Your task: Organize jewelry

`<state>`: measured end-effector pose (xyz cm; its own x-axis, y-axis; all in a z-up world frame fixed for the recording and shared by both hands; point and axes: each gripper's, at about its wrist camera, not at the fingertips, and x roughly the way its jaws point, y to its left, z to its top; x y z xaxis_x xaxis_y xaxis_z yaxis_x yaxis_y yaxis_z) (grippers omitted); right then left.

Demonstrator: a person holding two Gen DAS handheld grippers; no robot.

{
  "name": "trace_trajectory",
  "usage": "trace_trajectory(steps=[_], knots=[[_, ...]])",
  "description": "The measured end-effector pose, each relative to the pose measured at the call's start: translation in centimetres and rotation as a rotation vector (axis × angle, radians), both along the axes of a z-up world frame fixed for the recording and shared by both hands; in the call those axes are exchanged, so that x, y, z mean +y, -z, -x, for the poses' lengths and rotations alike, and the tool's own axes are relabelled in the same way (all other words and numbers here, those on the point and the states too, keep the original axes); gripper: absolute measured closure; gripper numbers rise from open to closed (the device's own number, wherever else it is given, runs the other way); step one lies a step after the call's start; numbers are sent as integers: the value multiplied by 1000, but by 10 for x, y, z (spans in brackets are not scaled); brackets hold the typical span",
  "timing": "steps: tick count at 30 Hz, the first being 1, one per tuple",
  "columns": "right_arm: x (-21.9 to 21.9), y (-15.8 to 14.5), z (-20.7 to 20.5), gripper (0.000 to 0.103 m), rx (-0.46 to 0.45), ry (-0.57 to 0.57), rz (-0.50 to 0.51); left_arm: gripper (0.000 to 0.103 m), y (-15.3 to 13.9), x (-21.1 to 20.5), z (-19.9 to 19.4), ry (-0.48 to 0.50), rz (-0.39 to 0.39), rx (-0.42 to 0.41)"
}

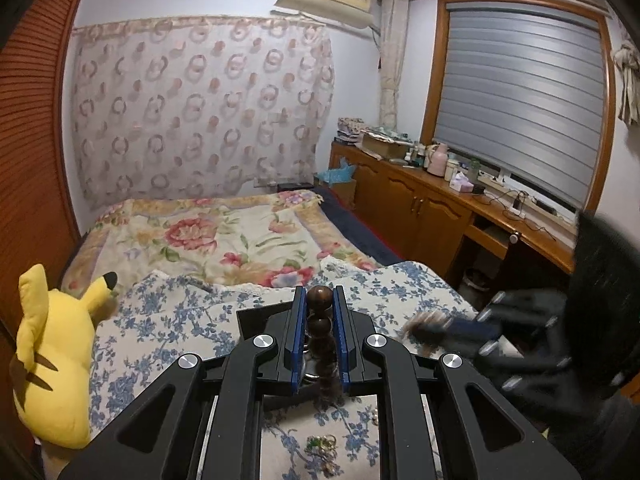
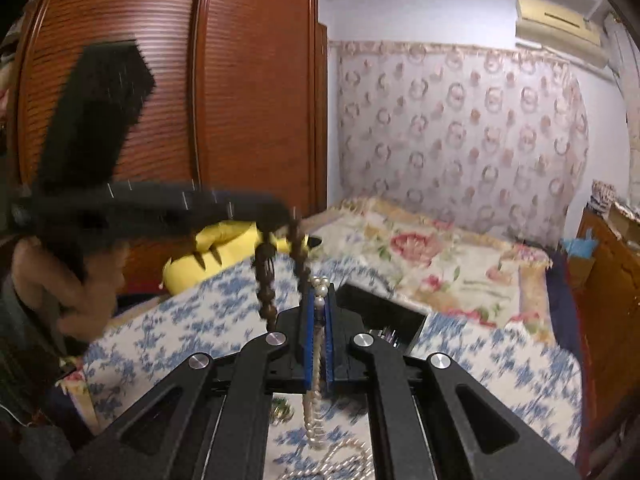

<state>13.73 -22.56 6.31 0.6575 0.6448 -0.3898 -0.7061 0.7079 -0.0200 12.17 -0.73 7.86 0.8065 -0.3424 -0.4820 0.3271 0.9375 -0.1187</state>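
gripping brown beads (image 1: 319, 312), left claw (image 1: 319, 300) angled down

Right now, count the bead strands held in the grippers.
2. A dark wooden bead strand is clamped in the left gripper; a pearl strand is clamped in the right gripper. More jewelry lies on the bedspread, partly hidden.
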Motion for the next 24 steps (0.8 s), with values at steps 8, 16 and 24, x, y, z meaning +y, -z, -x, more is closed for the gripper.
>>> trace_trajectory(steps=[8,16,24], knots=[[-4,-29,-29,98,-54,12,12,91,22,1,-36,4,11,54],[10,-15,-66,98,-27,2,62,91,53,6,-73,-2,26,119],[30,31,-108,98,50,22,123,78,89,17,-86,-35,23,186]])
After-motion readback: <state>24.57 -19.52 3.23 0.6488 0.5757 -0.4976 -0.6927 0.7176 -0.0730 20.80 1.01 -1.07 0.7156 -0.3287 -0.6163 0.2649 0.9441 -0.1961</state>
